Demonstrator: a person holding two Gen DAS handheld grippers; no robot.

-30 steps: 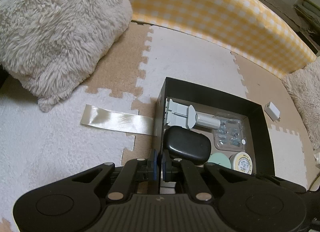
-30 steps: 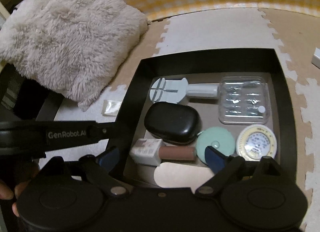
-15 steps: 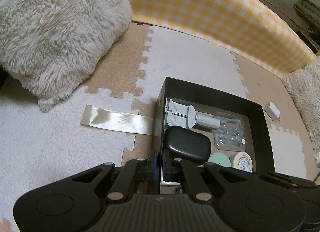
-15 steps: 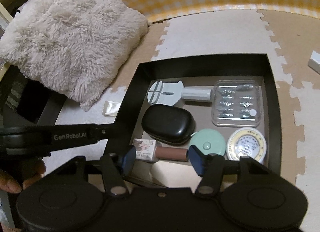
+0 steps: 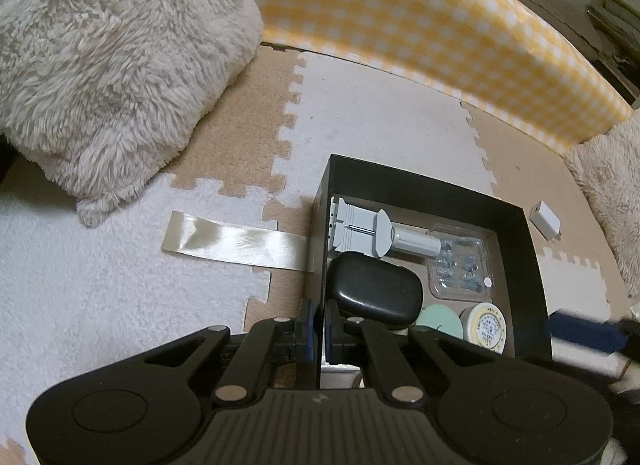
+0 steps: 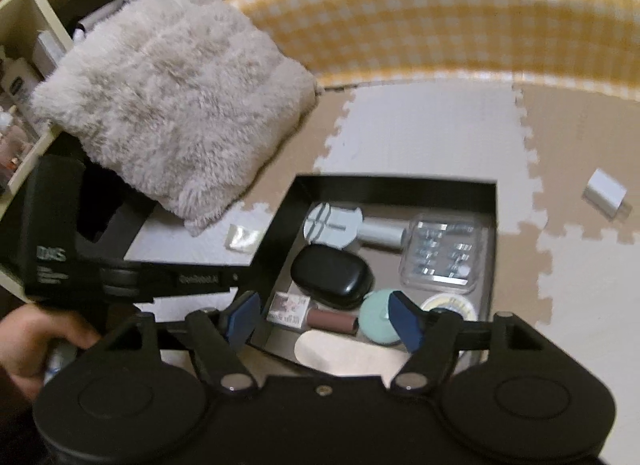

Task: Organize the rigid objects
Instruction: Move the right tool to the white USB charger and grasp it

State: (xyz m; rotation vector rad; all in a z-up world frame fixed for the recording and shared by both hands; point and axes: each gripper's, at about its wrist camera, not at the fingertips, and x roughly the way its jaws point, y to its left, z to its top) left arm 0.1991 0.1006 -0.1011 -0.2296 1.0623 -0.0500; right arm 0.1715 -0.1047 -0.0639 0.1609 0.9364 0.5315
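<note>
The black box's [image 5: 320,249] left wall is clamped by the left gripper [image 5: 316,329], low in frame; the right gripper [image 6: 324,317], released and just widened, is held empty above its packed items.

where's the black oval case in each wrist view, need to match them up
Left wrist view: the black oval case lies in the black box, lower centre, just beyond the left gripper, which is shut on the box's wall.
Right wrist view: the case lies in the box's left half, centre frame, beyond the open right gripper.
Shared landmark: the mint green disc beside the case.
</note>
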